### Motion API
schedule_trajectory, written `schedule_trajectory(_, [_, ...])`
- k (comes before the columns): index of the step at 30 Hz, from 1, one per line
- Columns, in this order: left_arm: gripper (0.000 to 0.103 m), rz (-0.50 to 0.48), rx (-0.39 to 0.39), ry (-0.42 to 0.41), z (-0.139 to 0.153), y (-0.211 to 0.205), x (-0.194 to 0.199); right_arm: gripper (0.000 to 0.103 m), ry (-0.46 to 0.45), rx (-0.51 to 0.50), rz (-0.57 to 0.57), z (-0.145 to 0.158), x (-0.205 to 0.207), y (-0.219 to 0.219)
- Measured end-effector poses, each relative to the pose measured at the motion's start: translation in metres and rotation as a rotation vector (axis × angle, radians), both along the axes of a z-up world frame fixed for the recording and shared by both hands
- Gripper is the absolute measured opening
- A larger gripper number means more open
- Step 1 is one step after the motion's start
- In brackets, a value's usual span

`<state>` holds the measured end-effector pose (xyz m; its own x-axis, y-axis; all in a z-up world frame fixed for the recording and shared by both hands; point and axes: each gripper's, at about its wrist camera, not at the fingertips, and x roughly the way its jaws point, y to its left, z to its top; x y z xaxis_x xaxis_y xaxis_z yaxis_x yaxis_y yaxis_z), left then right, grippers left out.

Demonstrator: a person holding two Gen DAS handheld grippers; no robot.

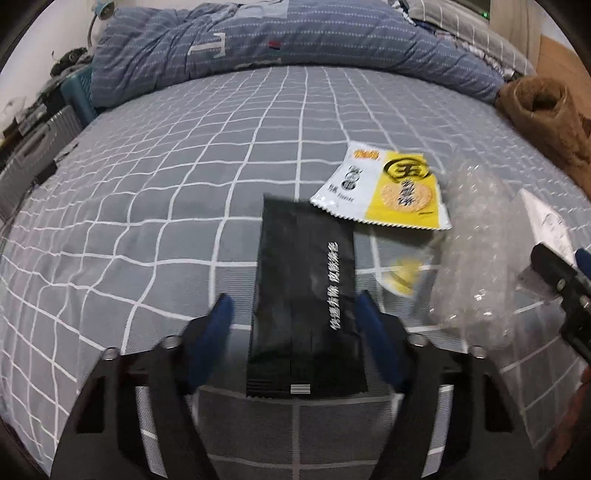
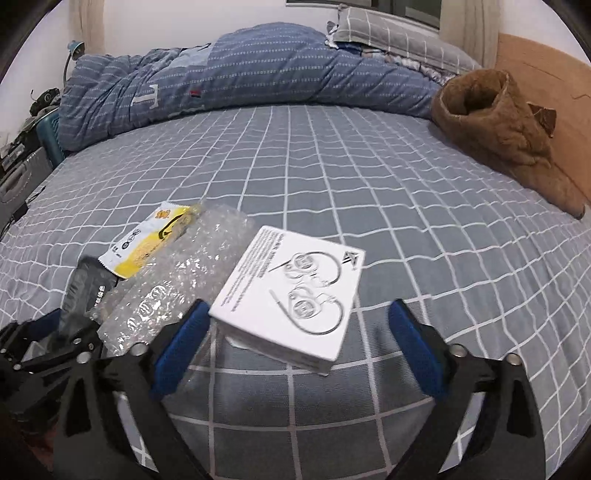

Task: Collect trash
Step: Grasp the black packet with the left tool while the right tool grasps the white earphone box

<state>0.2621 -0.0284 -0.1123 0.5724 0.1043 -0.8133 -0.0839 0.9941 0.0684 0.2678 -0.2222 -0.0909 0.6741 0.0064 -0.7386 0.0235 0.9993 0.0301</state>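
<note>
Blue pads of the left tool (image 1: 295, 314) straddle the black packet (image 1: 303, 295) on the bed (image 1: 147, 221), unclenched, seemingly ready to pinch; the right tool (image 2: 295, 332), spread, brackets the white box (image 2: 291, 295) nearby.

Bed (image 2: 332, 177): grey sheet with white grid lines. Lying on the sheet, near edge: black sachet (image 1: 303, 295), flat; yellow-and-white snack wrapper (image 1: 384, 184) just beyond it, near corner overlapping the sachet's far end; crumpled clear bubble wrap (image 2: 177, 280) beside both, covering part of the wrapper; white box (image 2: 291, 295) with line drawings, next to the bubble wrap. Far side: bunched blue quilt (image 2: 240, 74), grey checked pillow (image 2: 399, 33), brown fleece garment (image 2: 506, 133).
</note>
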Motion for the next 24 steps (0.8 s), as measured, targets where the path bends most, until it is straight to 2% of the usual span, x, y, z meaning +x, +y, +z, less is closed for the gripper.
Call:
schedule_trajectory(1, [0.053, 0.007, -0.004, -0.002, 0.0, 0.001, 0.0, 0.078, 0.003, 0.002, 0.003, 0.0, 0.0, 0.0])
schedule_trajectory(3, [0.048, 0.009, -0.007, -0.007, 0.001, 0.003, -0.001, 0.073, 0.01, 0.003, 0.004, -0.002, 0.001, 0.0])
schedule_trajectory(6, [0.044, 0.004, -0.01, -0.012, 0.001, 0.005, -0.002, 0.072, 0.005, 0.02, 0.006, -0.003, -0.001, -0.002])
schedule_trajectory(13, [0.027, 0.001, -0.027, -0.025, 0.01, 0.009, -0.003, 0.072, -0.002, 0.02, 0.002, 0.001, -0.005, -0.003])
schedule_trajectory(18, [0.025, -0.002, -0.037, -0.025, 0.011, 0.01, -0.004, 0.072, -0.006, 0.017, 0.008, 0.005, -0.007, -0.002])
schedule_trajectory(20, [0.032, 0.002, -0.034, -0.028, 0.01, 0.01, -0.004, 0.072, -0.008, 0.017, 0.014, 0.007, -0.008, -0.001])
schedule_trajectory(22, [0.059, 0.016, -0.032, -0.031, 0.009, 0.012, -0.002, 0.072, -0.008, 0.013, 0.017, 0.008, -0.01, -0.001])
schedule_trajectory(24, [0.07, 0.025, -0.016, -0.052, 0.011, 0.011, -0.003, 0.072, -0.008, 0.014, 0.016, 0.008, -0.01, -0.002])
